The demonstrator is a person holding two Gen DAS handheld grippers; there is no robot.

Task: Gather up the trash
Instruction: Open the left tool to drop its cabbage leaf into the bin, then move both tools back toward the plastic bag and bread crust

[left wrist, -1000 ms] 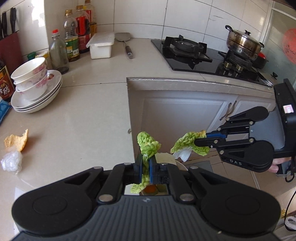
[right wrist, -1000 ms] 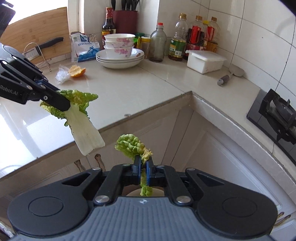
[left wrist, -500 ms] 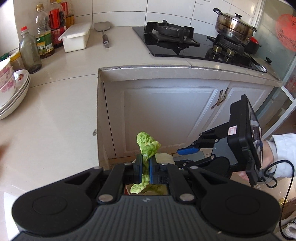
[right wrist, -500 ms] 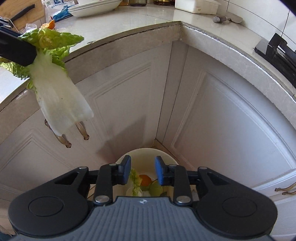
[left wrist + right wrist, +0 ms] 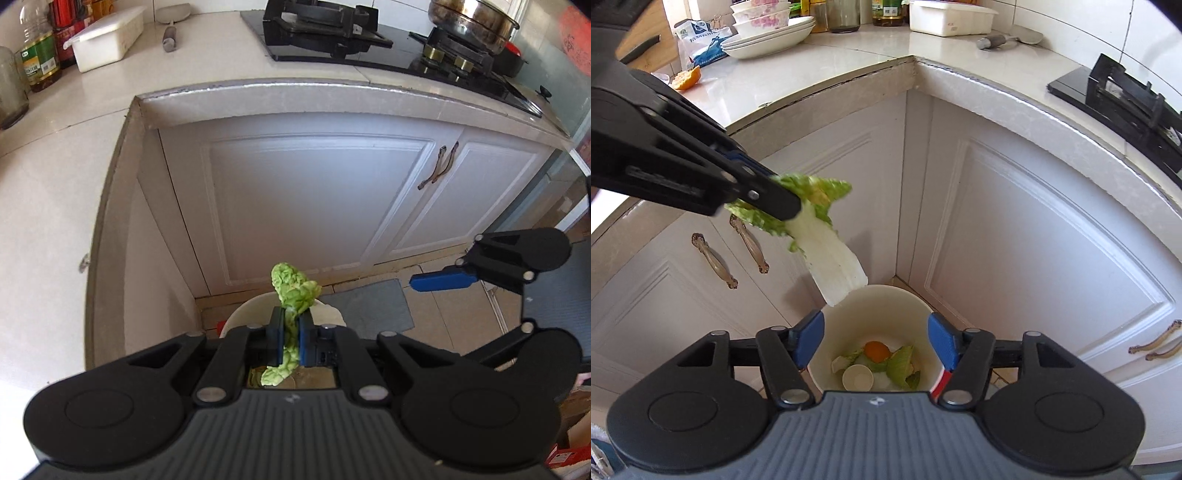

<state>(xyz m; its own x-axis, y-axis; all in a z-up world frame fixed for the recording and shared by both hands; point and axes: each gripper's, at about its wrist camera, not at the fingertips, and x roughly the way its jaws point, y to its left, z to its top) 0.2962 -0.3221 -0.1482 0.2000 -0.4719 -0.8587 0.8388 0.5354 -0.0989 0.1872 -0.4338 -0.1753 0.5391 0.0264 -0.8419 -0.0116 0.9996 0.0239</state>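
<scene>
Both grippers have dropped from counter level to the bin [image 5: 875, 325]; right gripper [image 5: 875, 341] is empty, jaws opening, its leaf gone. Left gripper [image 5: 291, 334] pinches a cabbage leaf [image 5: 827, 243] at the bin's 11 o'clock rim. Cupboard doors [image 5: 1027, 236] crowd the corner behind, peel [image 5: 877, 350] and paper cup [image 5: 857, 377] inside.

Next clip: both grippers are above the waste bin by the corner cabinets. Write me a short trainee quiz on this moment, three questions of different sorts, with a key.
1. True or false: the left gripper is shut on a cabbage leaf.
2. Multiple choice: what is between the right gripper's pads? A) a cabbage leaf B) an orange peel C) nothing
3. Short answer: name two things lying in the white bin.

Key
1. True; its white stalk hangs just over the bin's rim.
2. C; the jaws are opening, with only the bin seen below the gap.
3. Any two: orange peel, green leaf scraps, small paper cup.
</scene>
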